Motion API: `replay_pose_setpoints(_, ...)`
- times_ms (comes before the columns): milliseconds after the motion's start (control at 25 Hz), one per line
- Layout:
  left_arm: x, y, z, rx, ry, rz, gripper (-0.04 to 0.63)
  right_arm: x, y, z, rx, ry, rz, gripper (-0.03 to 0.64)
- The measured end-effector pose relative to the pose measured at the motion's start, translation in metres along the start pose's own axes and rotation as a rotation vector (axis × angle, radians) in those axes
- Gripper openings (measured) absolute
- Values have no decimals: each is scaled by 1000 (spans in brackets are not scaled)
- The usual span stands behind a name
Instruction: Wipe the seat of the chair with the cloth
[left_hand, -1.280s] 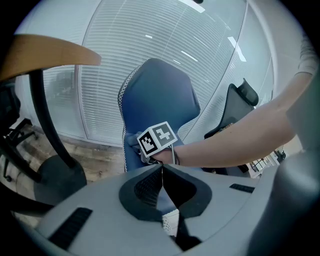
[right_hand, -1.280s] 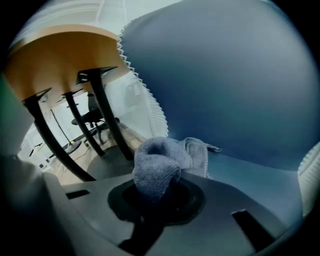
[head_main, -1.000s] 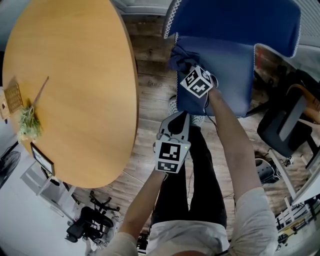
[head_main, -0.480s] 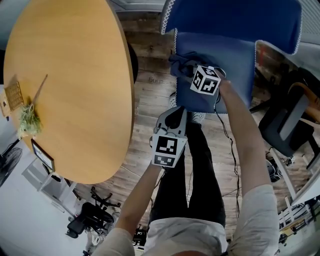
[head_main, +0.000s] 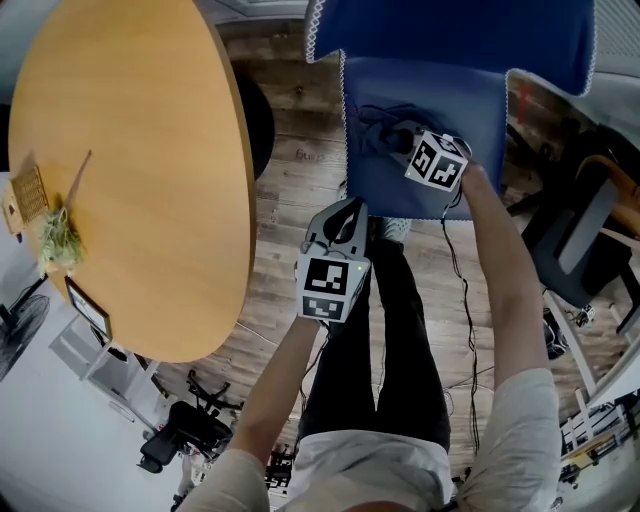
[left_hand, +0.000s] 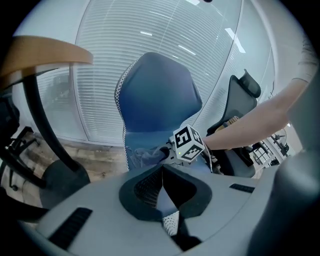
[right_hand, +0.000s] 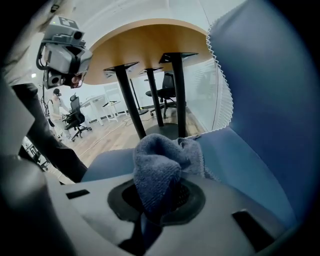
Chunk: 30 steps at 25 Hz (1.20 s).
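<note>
you are in the wiping step: your right gripper (head_main: 402, 143) has the cloth (head_main: 378, 132) down on the seat (head_main: 475, 110) of the chair (head_main: 560, 50). to do it well, press the bunched cloth low enough that its underside drags on the fabric rather than skimming over it. sweep in long overlapping passes from your left side of the seat across to the right, and from the backrest (head_main: 440, 30) out to the front lip. hold the pinch firm so the cloth does not pull free; i judge the soft upholstery will grab the terry a little. the right half of the seat lies bare beyond the cloth, so that is where the stroke wants to go.

in the right gripper view the jaws are closed on a thick fold of the cloth (right_hand: 159, 172). the fold rises out from between the pads and flops forward, with a looser tail lying on the seat (right_hand: 250, 165) just beyond. in the head view the cloth sits on the left rear part of the seat, near the backrest, right at the gripper's tip.

your left gripper (head_main: 343, 212) hangs just in front of the seat's front edge, beside the table (head_main: 130, 170) and well apart from the cloth. in the left gripper view its jaws are pressed together with nothing between them, so it takes no part in the wipe.
</note>
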<state>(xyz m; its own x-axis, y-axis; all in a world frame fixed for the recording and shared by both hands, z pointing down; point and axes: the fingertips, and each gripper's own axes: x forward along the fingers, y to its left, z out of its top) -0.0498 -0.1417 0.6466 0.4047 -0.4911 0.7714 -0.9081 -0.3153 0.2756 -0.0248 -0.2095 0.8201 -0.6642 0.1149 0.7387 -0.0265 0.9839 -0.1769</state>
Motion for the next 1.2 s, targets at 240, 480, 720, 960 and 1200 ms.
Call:
replay_pose_setpoints(240, 8, -21, -3, 31, 16, -24, 28, -27, -4, -37, 58, 11, -53, 49)
replay_pose_setpoints(480, 15, -41, -6, 69, 34, -53, 28, -55, -6, -71, 142, 2, -112, 48)
replay_pose_setpoints(720, 19, -53, -3, 108, 40, -71, 28, -84, -8, -109, 182, 24, -204, 49)
replay_pose_setpoints(960, 22, -62, -5, 120, 46, -84, 28, -128, -9, -159, 357, -14, -441, 49)
replay_pose_setpoints(1200, 25, -70, -8, 119, 40, -94, 28, -158, 3, -200, 589, -91, -601, 48)
